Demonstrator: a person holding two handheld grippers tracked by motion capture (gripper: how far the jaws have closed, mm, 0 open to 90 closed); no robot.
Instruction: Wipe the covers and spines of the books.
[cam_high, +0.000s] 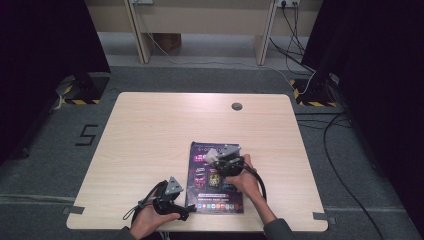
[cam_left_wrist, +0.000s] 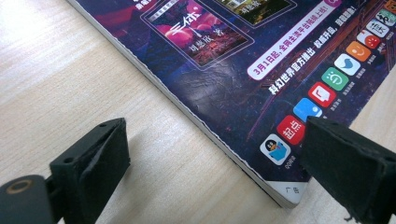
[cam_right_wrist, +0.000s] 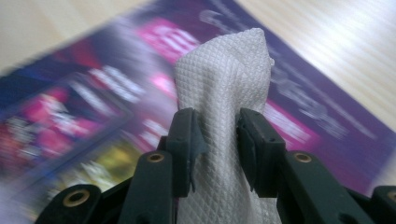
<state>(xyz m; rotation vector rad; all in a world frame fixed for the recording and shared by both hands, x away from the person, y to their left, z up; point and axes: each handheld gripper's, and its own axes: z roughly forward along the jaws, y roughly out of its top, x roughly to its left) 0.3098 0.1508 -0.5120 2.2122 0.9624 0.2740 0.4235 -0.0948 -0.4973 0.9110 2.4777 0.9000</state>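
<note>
magazine (cam_high: 216, 177): lies flat on the bench (cam_high: 150, 135), near the front edge, right of centre; dark purple cover facing up.
high view, right tongs (cam_high: 220, 156): over the upper part of the magazine, in the person's right hand (cam_high: 243, 181); a pale cloth (cam_high: 214, 154) shows at the tip.
high view, left tongs (cam_high: 187, 212): in the left hand (cam_high: 150, 220) by the magazine's lower left corner, near the bench's front edge; grey three-cornered plate on top, cable looping off to the left.
high view, surroundings: grey floor around the bench, cables on the floor to the right, a round grommet hole (cam_high: 237, 106) near the far edge of the bench.
left gripper view, left tongs (cam_left_wrist: 210, 163): released, jaws standing wide; one jaw over bare wood, the other over the magazine's corner (cam_left_wrist: 289, 191). Pads do not press on it. Cover (cam_left_wrist: 224, 93) shows a row of app icons and a pink banner.
right gripper view, right tongs (cam_right_wrist: 215, 135): clenched on the cloth (cam_right_wrist: 224, 84), a quilted white wipe bunched between both pads and sticking up past them.
right gripper view, background: magazine cover (cam_right_wrist: 93, 102) blurred behind the wipe, bench wood (cam_right_wrist: 336, 42) at upper right.
</note>
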